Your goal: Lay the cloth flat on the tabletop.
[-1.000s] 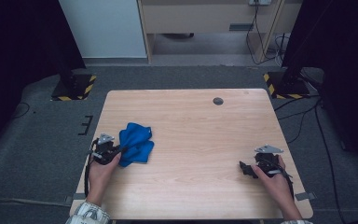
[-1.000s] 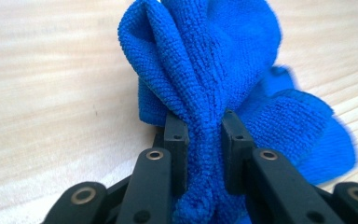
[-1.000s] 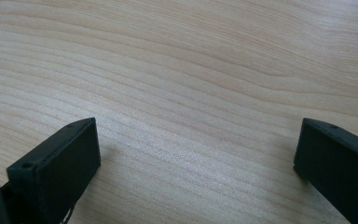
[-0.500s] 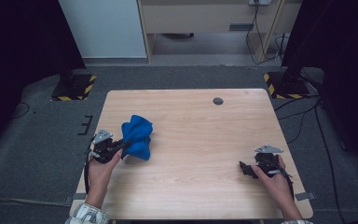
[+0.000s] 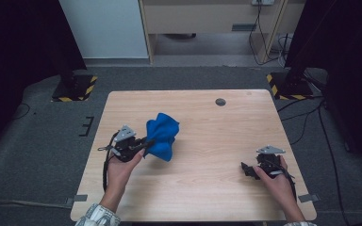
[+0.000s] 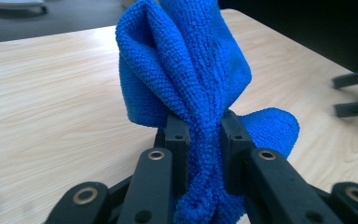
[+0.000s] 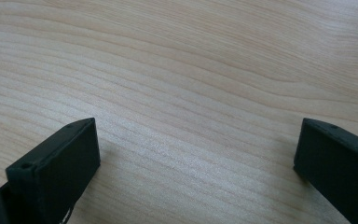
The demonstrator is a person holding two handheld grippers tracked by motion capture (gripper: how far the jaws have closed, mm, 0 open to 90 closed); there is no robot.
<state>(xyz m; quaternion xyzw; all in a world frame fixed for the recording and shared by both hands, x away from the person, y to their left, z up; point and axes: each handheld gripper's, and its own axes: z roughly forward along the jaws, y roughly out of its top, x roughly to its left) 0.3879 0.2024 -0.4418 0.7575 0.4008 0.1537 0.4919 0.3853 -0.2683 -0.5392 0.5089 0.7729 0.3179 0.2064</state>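
High view shows your left gripper (image 5: 143,142) clamped on the blue cloth (image 5: 162,136), at the table's (image 5: 207,188) left-middle. Bunched, the cloth runs lengthwise from the jaws up and away toward the far side. Your left forearm comes in from the near edge, the gripper aimed right. Your right gripper (image 5: 245,169) rests near the right edge, jaws wide, well apart from the cloth. A dark disc (image 5: 220,101) lies far off.
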